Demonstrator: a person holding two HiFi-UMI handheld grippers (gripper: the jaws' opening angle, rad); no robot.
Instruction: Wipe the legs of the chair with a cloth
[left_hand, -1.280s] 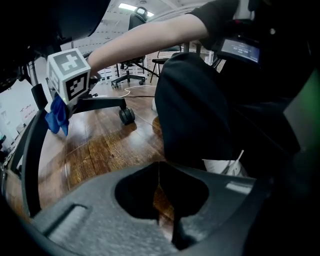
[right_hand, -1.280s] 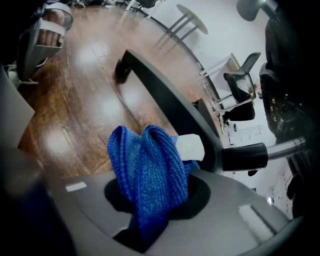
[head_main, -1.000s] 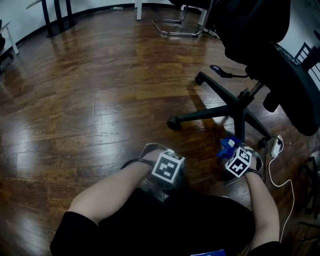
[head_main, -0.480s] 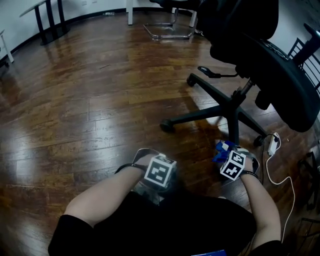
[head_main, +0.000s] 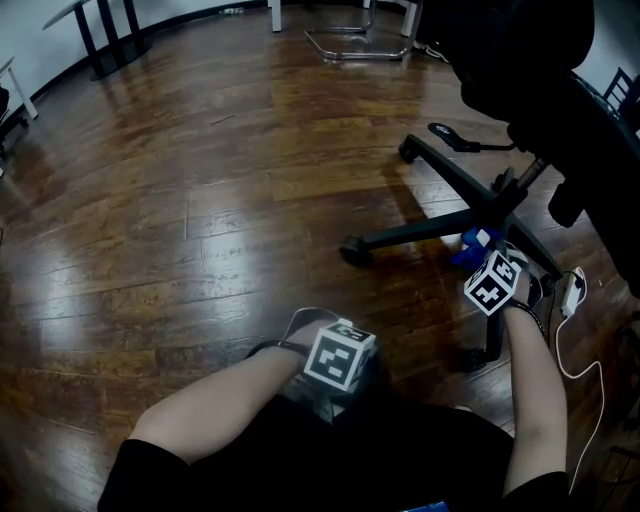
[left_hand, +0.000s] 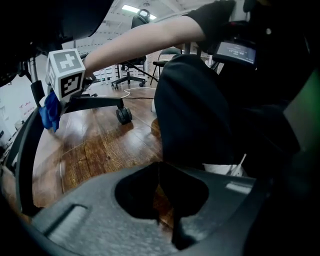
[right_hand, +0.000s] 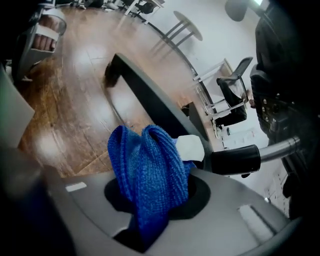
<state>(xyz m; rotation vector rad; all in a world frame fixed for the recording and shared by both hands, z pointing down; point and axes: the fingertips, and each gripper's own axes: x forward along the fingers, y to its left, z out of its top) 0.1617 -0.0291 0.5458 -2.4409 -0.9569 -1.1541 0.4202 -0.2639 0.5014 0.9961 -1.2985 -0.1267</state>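
Glossy dark plank floor (head_main: 180, 230); right gripper (right_hand: 152, 210) pinches the blue cloth (right_hand: 147, 165) beside a chair leg (head_main: 420, 230); left gripper (left_hand: 160, 195) closed, empty.

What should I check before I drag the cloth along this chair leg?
1. Cloth gripped: the blue cloth is bunched between the jaws of the right gripper. Ok.
2. Cloth on the leg: it sits close to the chair leg, near the hub, but contact is unclear. Cannot tell.
3. Left gripper: shut, nothing between its jaws, away from the chair. Ok.
4. Path to the caster: only floor beside the leg. Ok.
5. Power strip and its cable: on the floor beside the right forearm, apart from this leg. Ok.
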